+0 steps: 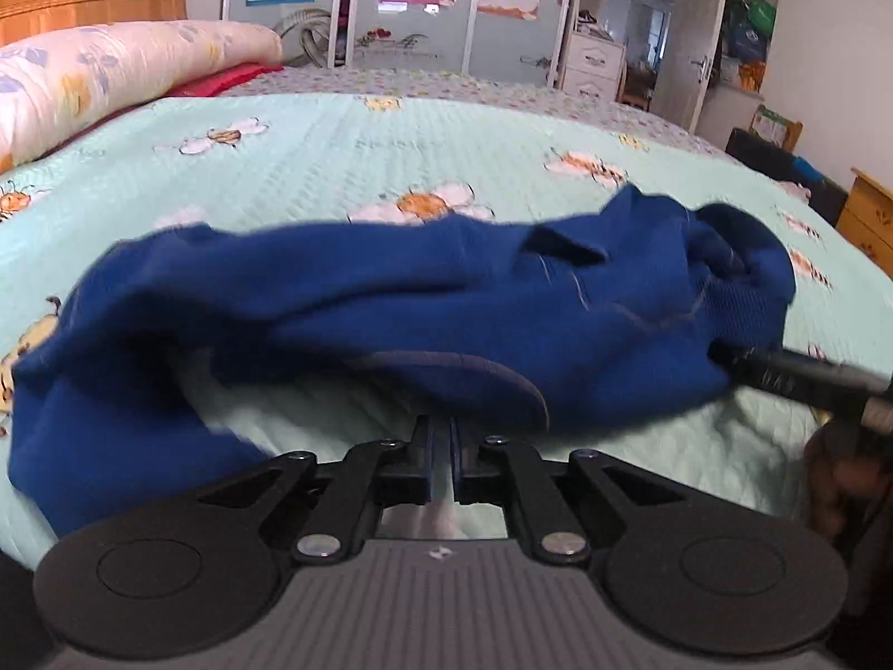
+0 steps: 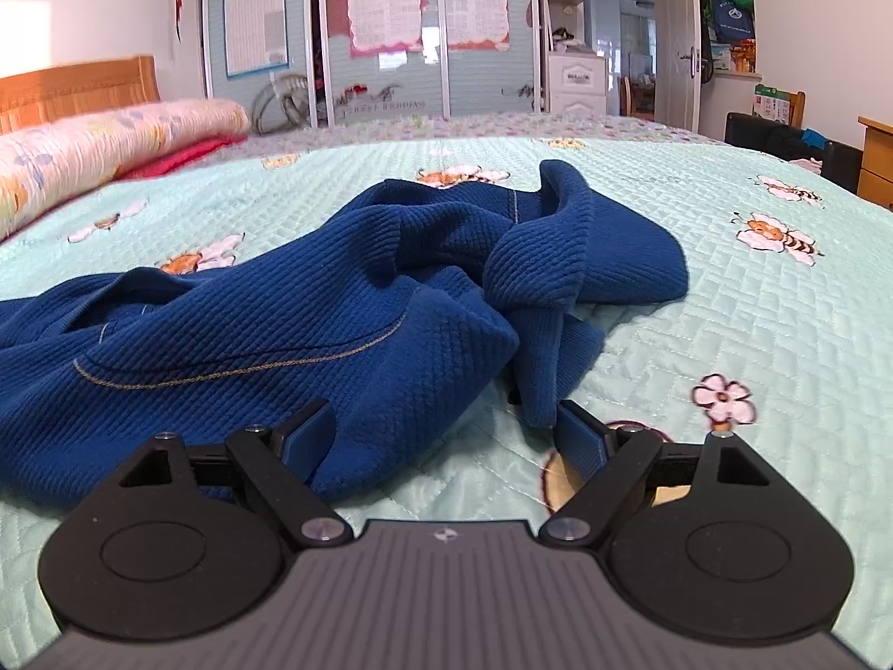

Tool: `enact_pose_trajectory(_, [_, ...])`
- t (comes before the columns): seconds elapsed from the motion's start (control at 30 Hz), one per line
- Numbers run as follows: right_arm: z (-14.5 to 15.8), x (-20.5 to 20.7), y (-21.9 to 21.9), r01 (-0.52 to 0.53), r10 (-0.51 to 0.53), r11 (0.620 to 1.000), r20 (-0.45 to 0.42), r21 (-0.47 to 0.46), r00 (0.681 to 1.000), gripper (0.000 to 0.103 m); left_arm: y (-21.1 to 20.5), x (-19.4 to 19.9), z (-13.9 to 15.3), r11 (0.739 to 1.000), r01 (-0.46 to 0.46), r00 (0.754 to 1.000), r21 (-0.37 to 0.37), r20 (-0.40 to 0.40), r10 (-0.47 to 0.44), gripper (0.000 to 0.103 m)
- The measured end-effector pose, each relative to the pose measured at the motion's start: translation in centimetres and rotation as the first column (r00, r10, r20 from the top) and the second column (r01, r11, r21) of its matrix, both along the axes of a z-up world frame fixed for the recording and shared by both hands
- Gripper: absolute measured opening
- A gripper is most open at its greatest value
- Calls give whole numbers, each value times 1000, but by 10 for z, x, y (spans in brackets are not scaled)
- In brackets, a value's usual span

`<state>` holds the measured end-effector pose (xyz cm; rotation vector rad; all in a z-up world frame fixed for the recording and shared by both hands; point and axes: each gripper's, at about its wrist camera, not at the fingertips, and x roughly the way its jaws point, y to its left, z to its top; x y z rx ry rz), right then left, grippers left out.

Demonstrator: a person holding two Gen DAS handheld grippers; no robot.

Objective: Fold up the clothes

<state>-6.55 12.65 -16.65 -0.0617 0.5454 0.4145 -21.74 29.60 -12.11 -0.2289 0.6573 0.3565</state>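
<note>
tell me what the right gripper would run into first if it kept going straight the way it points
Most likely the blue garment: the right gripper stands open and a fold of the cloth already lies between its fingers, on the quilted bedspread. Depth is hard to judge, so it may brush the bedspread first.

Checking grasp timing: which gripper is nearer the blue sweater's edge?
Left. The left gripper is shut right at the blue sweater hem; the right gripper rests open with cloth between its fingers, unpinched.

Waffle-knit blue garment point(image 2: 312, 301), quilted bedspread point(image 2: 725, 324)
</note>
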Motion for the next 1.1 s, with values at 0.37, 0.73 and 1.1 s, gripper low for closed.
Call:
enact_pose_trajectory(0.37, [70, -9, 45, -229, 315, 888, -162, 400, 935, 77, -14, 9, -14, 989, 30, 994, 146, 97, -44, 59])
enact_pose_trajectory(0.73, [13, 67, 156, -21, 345, 858, -546, 513, 763, 69, 7, 13, -27, 991, -22, 995, 129, 97, 10, 62])
enact_pose_trajectory(1.1, [116, 72, 125, -104, 336, 779, -271, 619, 902, 3, 10, 16, -30, 991, -13, 996, 135, 90, 1, 65])
